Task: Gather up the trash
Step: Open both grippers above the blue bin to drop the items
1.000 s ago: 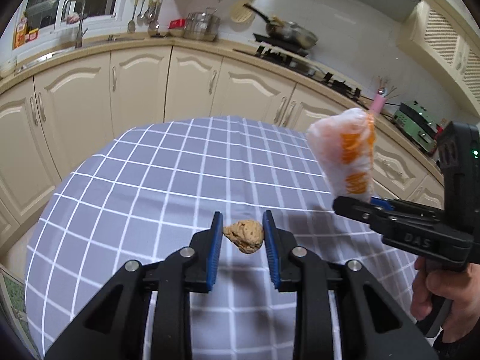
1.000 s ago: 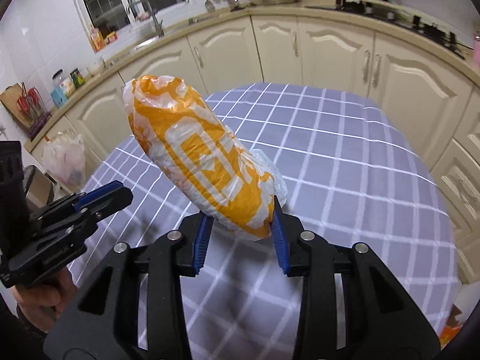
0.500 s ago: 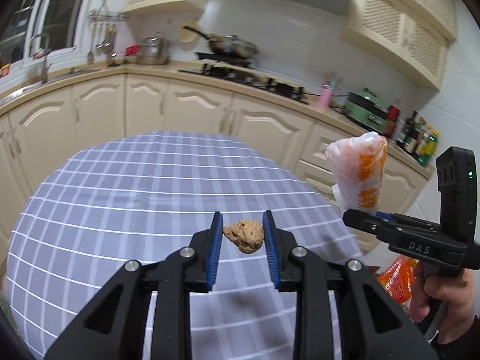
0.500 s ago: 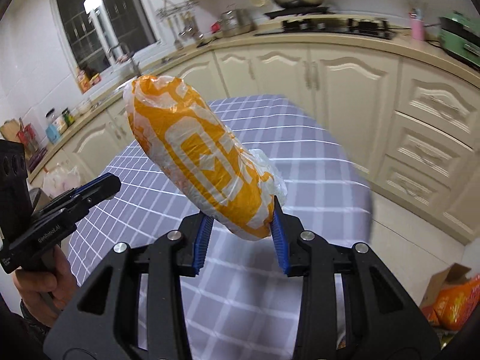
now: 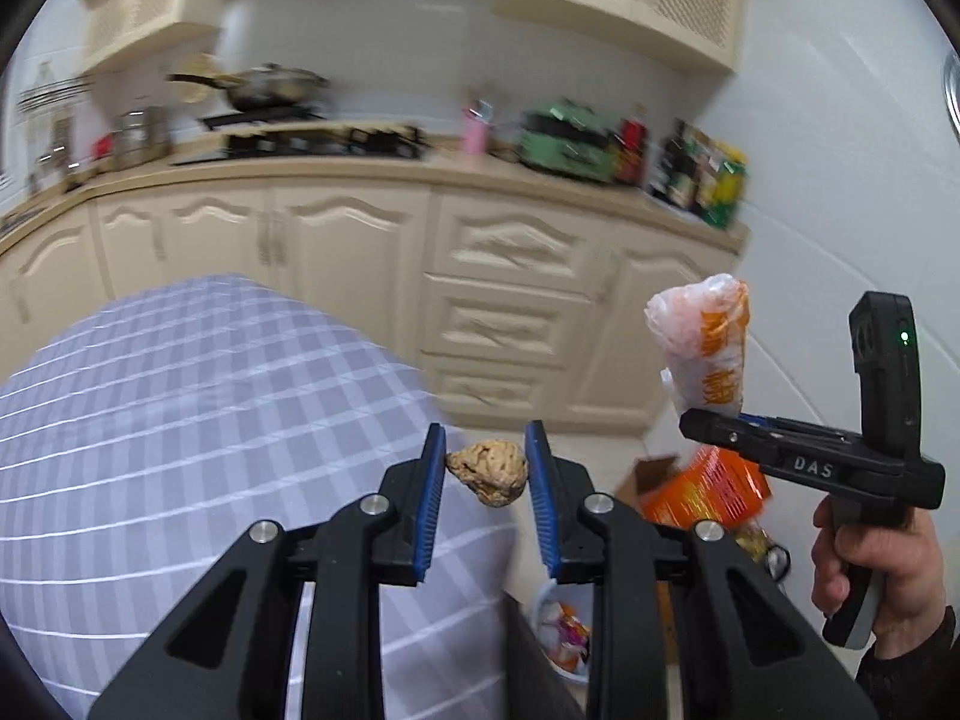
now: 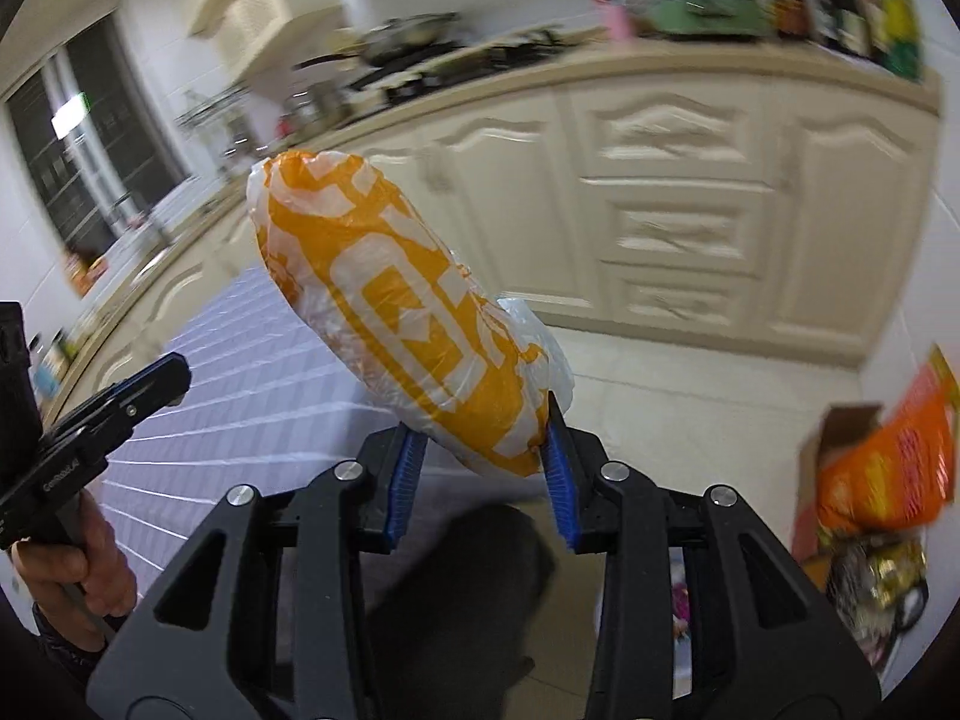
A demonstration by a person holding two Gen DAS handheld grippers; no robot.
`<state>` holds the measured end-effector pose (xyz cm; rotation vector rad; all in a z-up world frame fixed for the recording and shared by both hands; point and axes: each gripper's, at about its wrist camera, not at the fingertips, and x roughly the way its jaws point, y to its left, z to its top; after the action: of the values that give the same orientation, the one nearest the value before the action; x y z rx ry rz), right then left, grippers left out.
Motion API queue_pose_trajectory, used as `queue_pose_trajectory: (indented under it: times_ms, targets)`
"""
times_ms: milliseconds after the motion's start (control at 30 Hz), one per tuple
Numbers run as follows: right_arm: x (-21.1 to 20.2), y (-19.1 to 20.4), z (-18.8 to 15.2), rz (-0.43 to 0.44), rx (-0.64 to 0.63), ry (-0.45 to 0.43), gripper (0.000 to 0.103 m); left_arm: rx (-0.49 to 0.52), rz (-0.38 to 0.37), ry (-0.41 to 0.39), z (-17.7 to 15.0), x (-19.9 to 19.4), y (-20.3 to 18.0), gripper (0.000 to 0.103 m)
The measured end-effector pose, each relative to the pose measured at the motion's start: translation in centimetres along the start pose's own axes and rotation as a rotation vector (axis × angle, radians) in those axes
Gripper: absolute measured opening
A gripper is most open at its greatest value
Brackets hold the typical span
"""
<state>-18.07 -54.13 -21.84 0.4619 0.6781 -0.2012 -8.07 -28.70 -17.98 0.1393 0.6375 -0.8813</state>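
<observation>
both tools (image 5: 486,468) swung off table (image 5: 180,420), apparently toward bin (image 5: 549,612), loads unchanged.

Two wrist views, shared cabinets (image 5: 504,276)

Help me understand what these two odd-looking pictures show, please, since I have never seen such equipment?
No robot here: a person holds hand-operated tongs in each hand, each with a fisheye camera looking along its two fingers. The left wrist view shows the left tongs shut on a crumpled brown lump, above the edge of a checked tablecloth; the right hand appears beside it. The right wrist view shows the right tongs shut on an orange-and-white plastic bag. Nothing visible lies on the cloth. A small bin with wrappers stands on the floor below.
</observation>
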Motion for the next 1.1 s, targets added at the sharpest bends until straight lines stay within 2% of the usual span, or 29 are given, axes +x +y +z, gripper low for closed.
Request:
queue_pose_trajectory:
  times_ms: [200, 367, 567, 667, 800, 833, 867, 900, 933, 967, 1033, 1100]
  targets:
    - [0.3, -8.1, -4.3, -0.109, 0.148, 0.07, 0.036, 0.09, -0.105, 0.137, -2.6, 6.4, -6.3, 0.026]
    - [1.5, -13.7, -8.8, -0.136, 0.292, 0.142, 0.036, 0.157, -0.169, 0.271, -6.0, 12.0, -10.6, 0.026]
    - [3.8, -17.6, -12.9, -0.129, 0.427, 0.222, 0.037, 0.209, -0.228, 0.45, -10.8, 18.8, -13.9, 0.026]
    - [5.1, -18.8, -14.2, -0.124, 0.478, 0.255, 0.037, 0.219, -0.245, 0.511, -12.4, 21.3, -14.8, 0.026]
    - [7.2, -20.8, -16.2, -0.117, 0.559, 0.301, 0.045, 0.223, -0.275, 0.593, -14.7, 25.0, -15.8, 0.028]
    - [7.8, -21.5, -16.9, -0.121, 0.583, 0.316, 0.052, 0.218, -0.275, 0.611, -15.0, 25.7, -15.8, 0.039]
    - [8.3, -21.9, -17.4, -0.129, 0.602, 0.331, 0.061, 0.21, -0.271, 0.625, -15.4, 26.2, -15.7, 0.062]
    - [8.7, -22.4, -18.1, -0.148, 0.628, 0.347, 0.074, 0.193, -0.262, 0.633, -15.7, 26.7, -15.4, 0.074]
    - [8.9, -22.6, -18.5, -0.155, 0.641, 0.352, 0.075, 0.185, -0.253, 0.636, -15.9, 27.0, -15.2, 0.086]
    - [9.0, -22.7, -18.9, -0.149, 0.655, 0.355, 0.076, 0.185, -0.251, 0.637, -15.9, 27.0, -15.1, 0.086]
    - [8.9, -22.6, -19.3, -0.158, 0.659, 0.353, 0.089, 0.191, -0.248, 0.631, -15.8, 26.7, -14.9, 0.088]
    - [8.6, -22.4, -19.3, -0.174, 0.653, 0.343, 0.095, 0.192, -0.238, 0.607, -15.4, 26.2, -14.7, 0.092]
